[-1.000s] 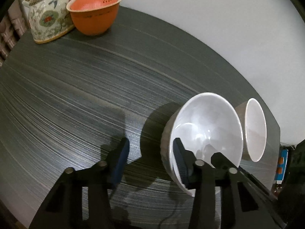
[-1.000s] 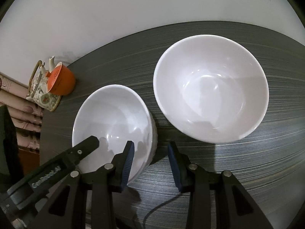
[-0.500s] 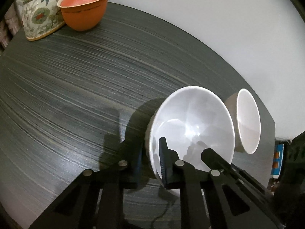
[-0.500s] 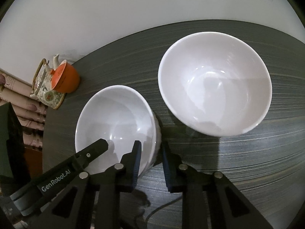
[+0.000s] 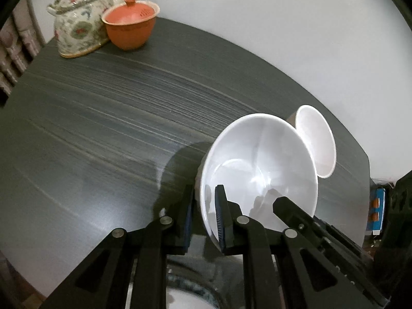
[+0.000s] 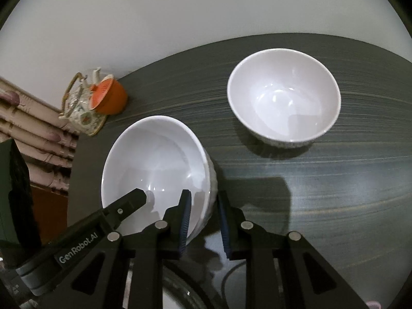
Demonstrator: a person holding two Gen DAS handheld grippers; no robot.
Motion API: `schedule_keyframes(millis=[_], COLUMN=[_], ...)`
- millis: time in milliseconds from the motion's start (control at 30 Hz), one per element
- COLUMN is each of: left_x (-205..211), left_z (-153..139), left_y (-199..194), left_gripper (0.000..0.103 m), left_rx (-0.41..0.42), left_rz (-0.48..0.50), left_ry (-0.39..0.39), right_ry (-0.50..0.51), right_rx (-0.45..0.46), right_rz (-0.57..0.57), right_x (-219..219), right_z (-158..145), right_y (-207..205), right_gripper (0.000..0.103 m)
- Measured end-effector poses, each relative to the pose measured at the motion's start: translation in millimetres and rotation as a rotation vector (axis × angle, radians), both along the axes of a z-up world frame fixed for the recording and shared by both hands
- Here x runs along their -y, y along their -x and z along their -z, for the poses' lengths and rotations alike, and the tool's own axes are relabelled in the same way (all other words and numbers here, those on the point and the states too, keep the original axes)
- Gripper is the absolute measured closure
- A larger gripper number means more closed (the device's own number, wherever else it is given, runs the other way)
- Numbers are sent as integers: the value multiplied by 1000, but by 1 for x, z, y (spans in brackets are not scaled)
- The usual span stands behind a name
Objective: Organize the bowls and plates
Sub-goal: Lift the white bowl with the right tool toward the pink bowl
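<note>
One white bowl [image 5: 260, 170] is held at two sides of its rim, tilted and a little above the dark table [image 5: 103, 128]. My left gripper [image 5: 203, 206] is shut on its left wall, one pad inside and one outside. My right gripper [image 6: 203, 211] is shut on the opposite wall of the same bowl [image 6: 154, 159]. Each gripper's far finger shows inside the bowl in the other's view. A second white bowl [image 6: 283, 97] stands upright on the table beyond and to the right, and shows as the second bowl [image 5: 318, 141] behind the held one.
A patterned teapot [image 5: 77, 28] and an orange lidded cup [image 5: 130, 24] stand at the table's far left corner against the white wall. The round rim of another dish [image 6: 180, 291] shows under the grippers at the bottom edge. Ribbed pale panels [image 6: 31, 134] lie left of the table.
Both grippers closed on the bowl's rim from open. The bowl then rose off the table with them, and the second bowl and teapot now look farther away.
</note>
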State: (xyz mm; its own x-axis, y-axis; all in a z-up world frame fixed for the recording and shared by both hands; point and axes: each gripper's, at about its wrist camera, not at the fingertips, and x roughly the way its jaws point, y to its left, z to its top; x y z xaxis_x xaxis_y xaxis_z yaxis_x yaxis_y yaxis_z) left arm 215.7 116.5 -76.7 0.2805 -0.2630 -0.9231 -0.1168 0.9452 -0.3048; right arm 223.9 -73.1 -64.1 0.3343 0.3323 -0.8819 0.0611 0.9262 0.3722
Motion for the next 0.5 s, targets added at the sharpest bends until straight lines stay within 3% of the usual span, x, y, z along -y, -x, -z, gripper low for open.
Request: schedule_keyframes(millis=[500], left_x=[1], left_z=[-57], left_y=[71], left_gripper=[89], left_rx=[82], left_rz=[11], left_ry=[-35], right_ry=[8], right_rx=[72], right_rz=[-36], right_x=[8], right_z=[-49], right_y=[75], right_gripper=[82])
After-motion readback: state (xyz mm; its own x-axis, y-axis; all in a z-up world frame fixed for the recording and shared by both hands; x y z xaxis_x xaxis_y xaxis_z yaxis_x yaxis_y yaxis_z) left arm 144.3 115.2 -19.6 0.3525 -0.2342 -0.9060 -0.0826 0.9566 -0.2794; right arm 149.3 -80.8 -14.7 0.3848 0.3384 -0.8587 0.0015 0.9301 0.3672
